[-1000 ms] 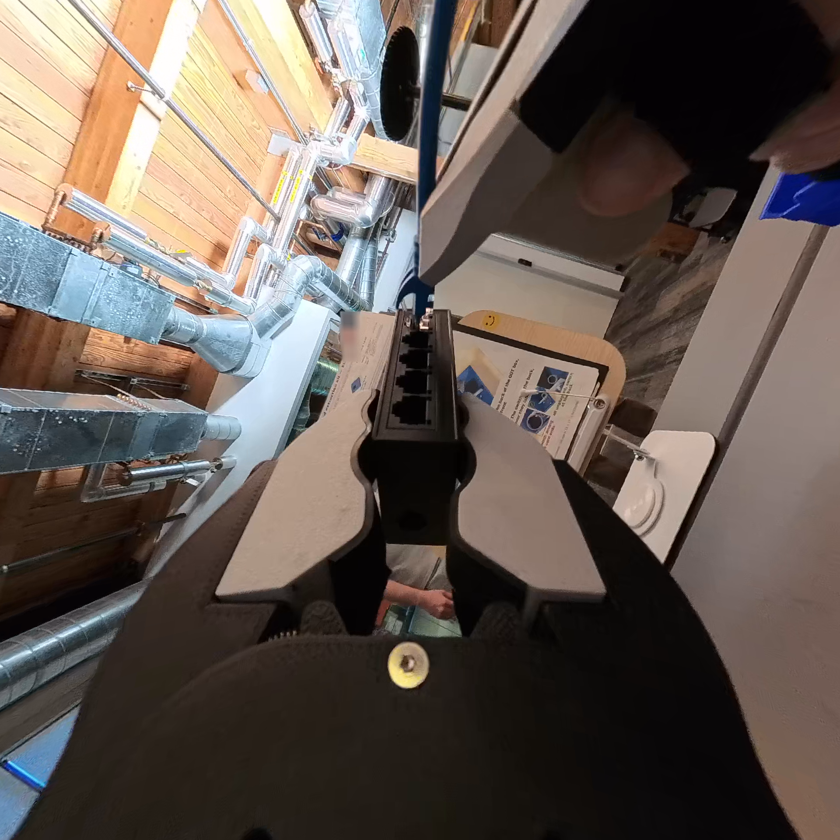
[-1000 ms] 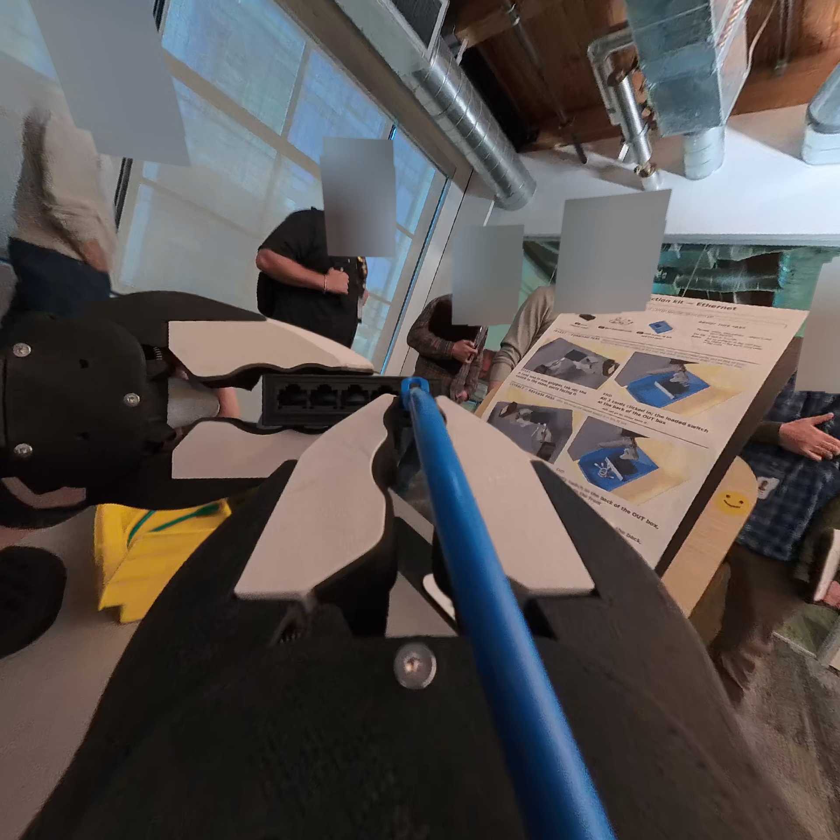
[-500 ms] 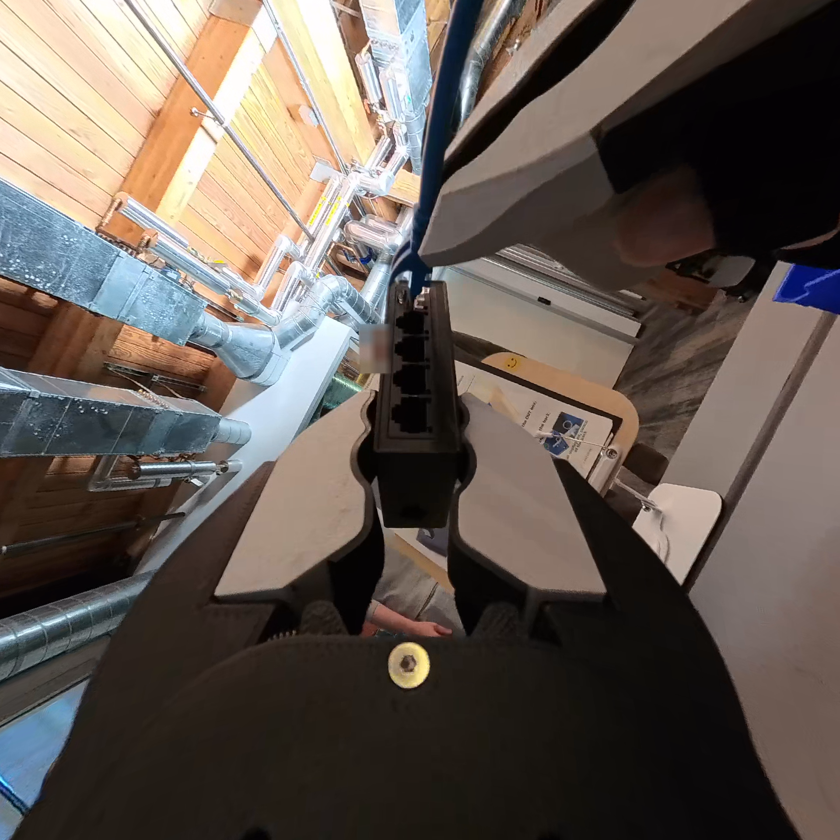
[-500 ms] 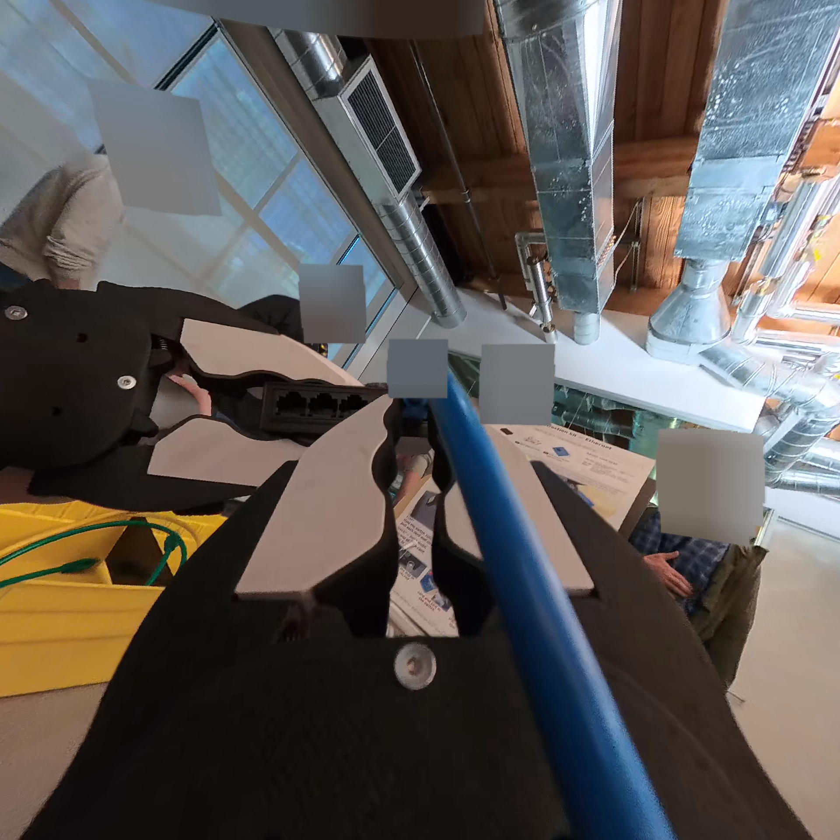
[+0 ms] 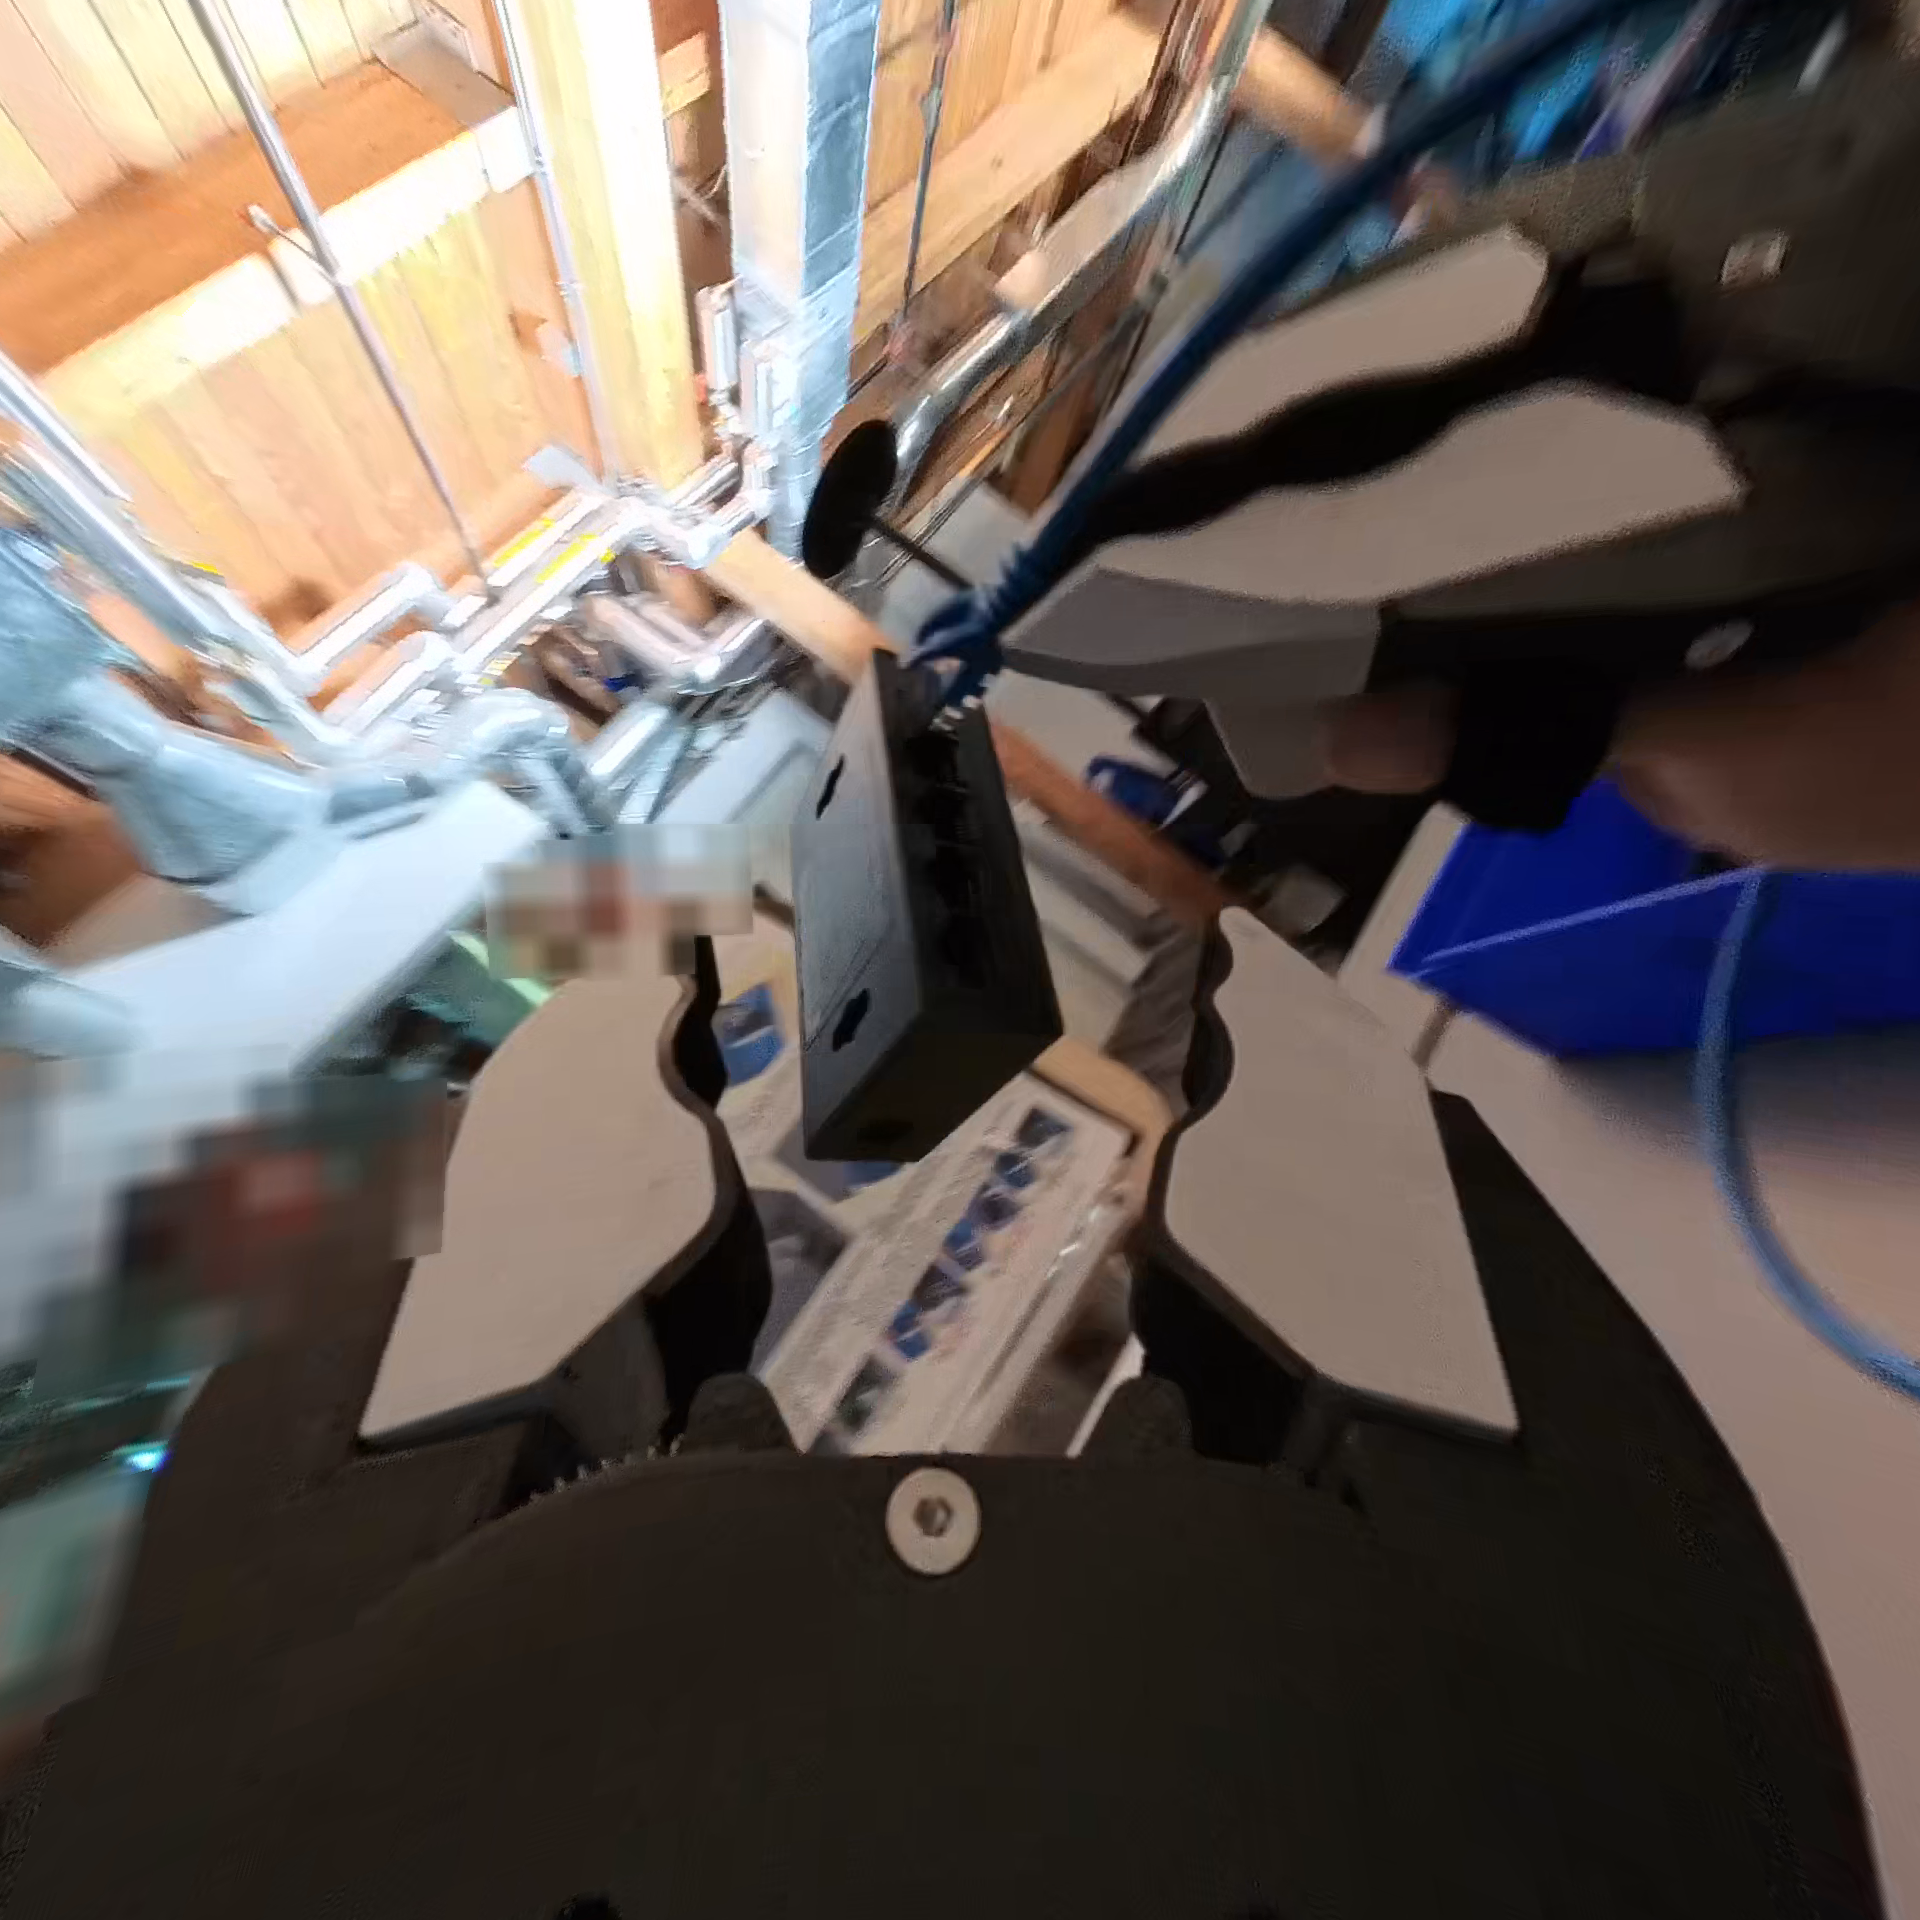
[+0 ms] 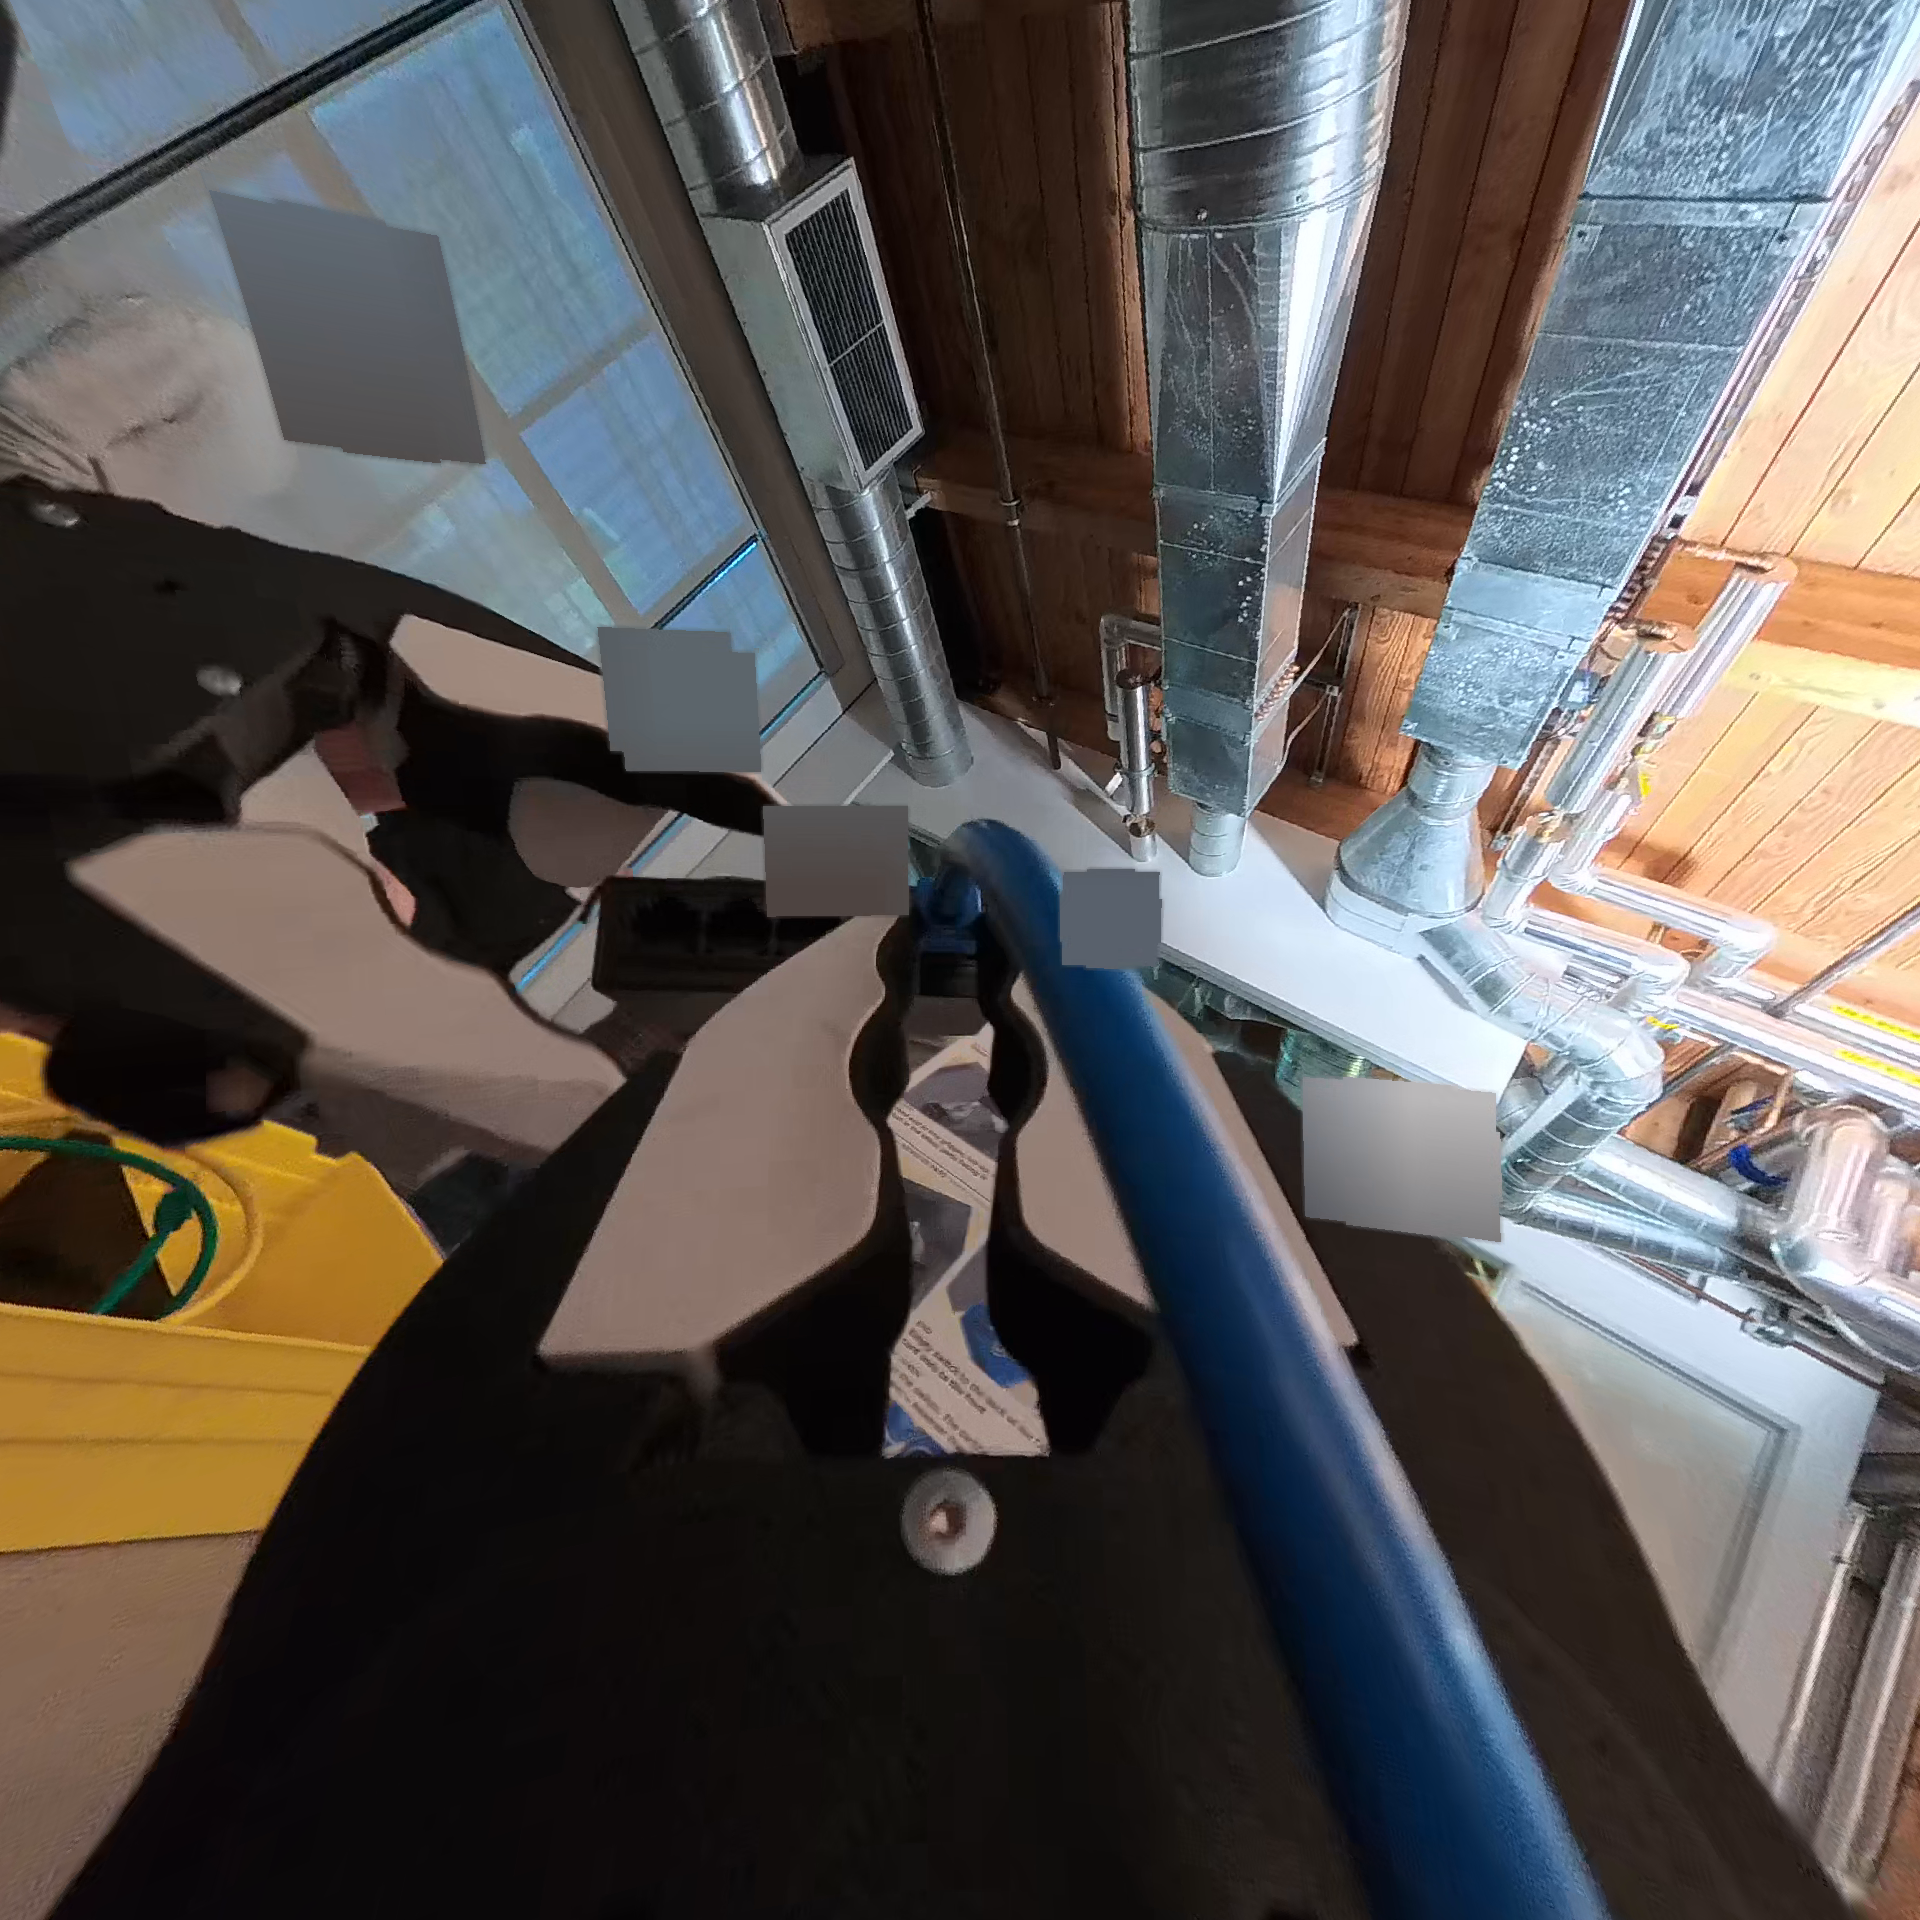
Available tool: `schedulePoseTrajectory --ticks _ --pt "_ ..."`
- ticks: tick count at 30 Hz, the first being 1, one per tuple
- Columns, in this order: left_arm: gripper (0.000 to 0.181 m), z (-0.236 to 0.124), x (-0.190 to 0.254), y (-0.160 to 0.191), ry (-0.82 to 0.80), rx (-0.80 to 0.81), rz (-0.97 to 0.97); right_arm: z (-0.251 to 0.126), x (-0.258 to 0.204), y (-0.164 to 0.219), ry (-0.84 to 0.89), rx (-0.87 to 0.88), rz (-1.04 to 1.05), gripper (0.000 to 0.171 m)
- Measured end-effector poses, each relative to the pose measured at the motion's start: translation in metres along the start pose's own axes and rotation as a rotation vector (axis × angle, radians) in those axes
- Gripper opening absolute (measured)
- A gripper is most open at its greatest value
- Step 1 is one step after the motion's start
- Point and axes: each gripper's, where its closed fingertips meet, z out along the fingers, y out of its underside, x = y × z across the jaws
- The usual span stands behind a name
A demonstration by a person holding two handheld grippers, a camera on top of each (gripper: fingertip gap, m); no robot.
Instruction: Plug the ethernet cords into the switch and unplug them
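Note:
The black switch hangs tilted in the air and touches neither finger of my left gripper, which is wide open around it. A blue ethernet cord is plugged into the switch's top port. My right gripper is shut on that cord at the upper right. In the right wrist view my right gripper pinches the blue plug at its tips. The cord runs back over its right finger. The switch sits left of the plug, between the open jaws of the left gripper.
A yellow bin with a green cord is at the lower left. A blue bin and a loose loop of blue cord lie on the grey table. A printed instruction board stands ahead. People stand behind it.
My left gripper has opened and let go of the switch. The switch has tilted and now hangs from the blue plug in my right gripper. Both cameras have swung.

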Motion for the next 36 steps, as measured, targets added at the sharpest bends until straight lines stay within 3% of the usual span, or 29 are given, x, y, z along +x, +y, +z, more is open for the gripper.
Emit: schedulePoseTrajectory --ticks 6,9,10,12,21,36 --pt "0.112 0.002 -0.014 0.012 0.205 0.087 -0.669 0.0 -0.006 0.0 -0.008 -0.009 -0.087 0.012" --pt "0.109 0.007 -0.002 0.015 0.382 0.099 -0.986 0.001 -0.013 0.001 -0.016 -0.013 -0.125 0.011" --pt "0.097 0.007 0.001 0.014 0.414 0.116 -1.016 0.002 -0.014 0.002 -0.017 -0.015 -0.127 0.011" --pt "0.073 0.008 0.001 0.015 0.383 0.151 -1.02 0.002 -0.015 0.004 -0.016 -0.016 -0.115 0.011" --pt "0.072 0.005 -0.011 0.025 0.241 0.087 -0.806 0.006 -0.017 0.026 -0.099 -0.079 0.126 0.013" --pt "0.07 0.008 -0.003 0.031 0.229 0.033 -0.826 0.004 -0.012 0.046 -0.125 -0.12 0.267 0.013"
